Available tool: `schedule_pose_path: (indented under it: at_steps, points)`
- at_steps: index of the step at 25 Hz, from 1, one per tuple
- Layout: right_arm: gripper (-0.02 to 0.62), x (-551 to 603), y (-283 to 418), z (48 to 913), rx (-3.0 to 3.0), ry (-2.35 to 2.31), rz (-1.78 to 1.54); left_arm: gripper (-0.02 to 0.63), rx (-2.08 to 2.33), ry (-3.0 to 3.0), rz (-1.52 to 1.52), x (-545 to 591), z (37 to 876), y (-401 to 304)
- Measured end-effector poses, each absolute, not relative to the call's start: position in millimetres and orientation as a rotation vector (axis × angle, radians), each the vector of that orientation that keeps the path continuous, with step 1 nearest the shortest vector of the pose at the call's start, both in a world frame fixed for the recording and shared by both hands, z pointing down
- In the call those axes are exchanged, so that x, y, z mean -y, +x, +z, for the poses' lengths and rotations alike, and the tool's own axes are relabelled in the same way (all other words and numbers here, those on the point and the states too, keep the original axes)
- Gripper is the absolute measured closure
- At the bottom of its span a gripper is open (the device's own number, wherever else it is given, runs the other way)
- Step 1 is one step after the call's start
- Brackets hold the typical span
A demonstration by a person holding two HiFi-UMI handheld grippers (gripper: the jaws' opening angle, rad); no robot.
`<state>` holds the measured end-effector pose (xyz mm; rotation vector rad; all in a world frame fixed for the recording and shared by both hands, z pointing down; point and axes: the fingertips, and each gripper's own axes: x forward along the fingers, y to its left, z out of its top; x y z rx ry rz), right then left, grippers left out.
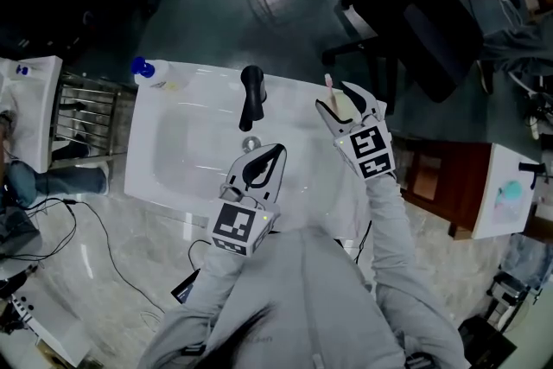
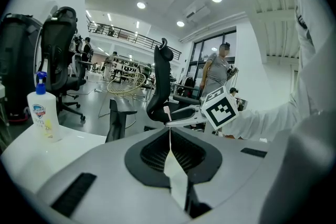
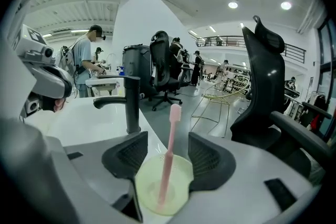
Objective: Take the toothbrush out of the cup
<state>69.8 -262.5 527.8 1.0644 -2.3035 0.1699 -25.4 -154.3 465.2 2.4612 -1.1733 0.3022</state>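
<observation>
- Toothbrush (image 3: 169, 157): pink and bristles-up, it leans a little inside the cup, with its foot on the cup's floor and its upper half clear of the rim.
- Cup (image 3: 148, 182): pale green and upright, it stands on the flat edge of the sink (image 1: 141, 153), to the right of the black tap (image 1: 251, 96).
- Right gripper (image 3: 167, 139): its fingers are spread wide, one on each side of the cup. No squeeze on the cup wall can be seen.
- Left gripper (image 1: 278, 150): its fingers are pressed together with nothing between them. It hovers over the basin, well apart from the toothbrush.
- Step in hand, as judged: the toothbrush has not yet been gripped.
- Good practice, grip: the bare handle between the cup's rim and the bristles is the place to take hold, and the fingers should close across the handle's flat sides.
- Good practice, lift: the pull should follow the handle's lean, since a sideways pull would lever against the rim.
- Risk: the cup looks light and may tip or ride up with the toothbrush, so one gripper steadying it would help.
- Surroundings: a soap bottle (image 1: 143, 70) stands at the sink's far left corner, out of the way.
</observation>
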Motion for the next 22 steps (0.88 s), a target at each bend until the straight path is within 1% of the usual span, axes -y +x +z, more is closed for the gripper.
schedule_pose_path:
  at_steps: [10, 11, 14, 17, 19, 22]
  points:
    - [0.376, 270.9, 67.3, 533.8, 2.247, 1.029, 0.117, 0.578, 1.173, 2.455, 0.302, 156.8, 467.3, -25.9]
    - [0.385, 270.8, 67.5, 534.1, 2.238, 1.026, 0.11, 0.578, 1.175, 2.455, 0.303, 157.1, 466.9, -26.1]
    - [0.446, 269.3, 67.9, 533.7, 2.214, 1.021, 0.087, 0.578, 1.174, 2.455, 0.299, 156.8, 465.9, -26.3]
    - [0.485, 268.0, 68.5, 532.5, 2.201, 1.027, 0.077, 0.578, 1.178, 2.452, 0.294, 157.2, 464.0, -27.4]
    - [0.524, 268.1, 70.0, 531.2, 2.195, 1.04, 0.073, 0.578, 1.18, 2.451, 0.291, 157.3, 463.2, -27.8]
    - [0.545, 267.4, 71.1, 529.9, 2.201, 1.053, 0.079, 0.578, 1.183, 2.452, 0.294, 156.1, 464.4, -28.7]
